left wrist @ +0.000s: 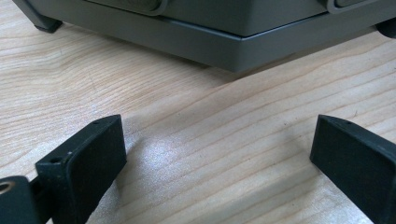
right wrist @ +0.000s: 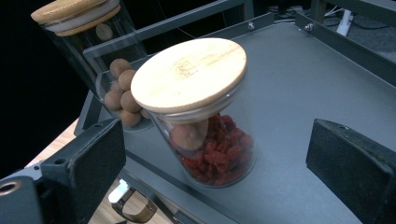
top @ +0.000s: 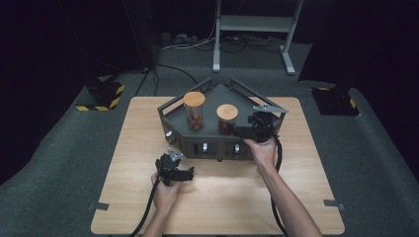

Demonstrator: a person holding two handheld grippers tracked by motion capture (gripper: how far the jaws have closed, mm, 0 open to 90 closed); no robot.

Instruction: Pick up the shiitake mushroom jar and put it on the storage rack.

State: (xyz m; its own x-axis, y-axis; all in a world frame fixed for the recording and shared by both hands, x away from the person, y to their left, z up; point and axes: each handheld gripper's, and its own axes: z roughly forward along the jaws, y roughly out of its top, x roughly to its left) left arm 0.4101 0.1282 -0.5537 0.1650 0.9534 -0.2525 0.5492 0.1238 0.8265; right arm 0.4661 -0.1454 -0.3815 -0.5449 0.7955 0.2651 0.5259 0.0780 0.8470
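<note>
At lower centre of the high view the left gripper (top: 184, 172) rests released on the wooden bench (top: 296, 197). Above it the right gripper (top: 237, 131), jaws spread, flanks the short jar (top: 227, 118) of red berries, bamboo-lidded, on the grey tray (top: 212, 129). Beyond stands a taller jar (top: 194, 110) of brown balls; dark carpet lies behind.

Two jars (top: 194, 109) (top: 227, 118), one tray (top: 217, 141)

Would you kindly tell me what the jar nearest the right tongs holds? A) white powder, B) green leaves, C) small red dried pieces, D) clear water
C: in the right gripper view the short jar between the open right tongs holds small red dried pieces under a wooden lid, plus one brown ball; the tall jar behind holds brown balls.
</note>
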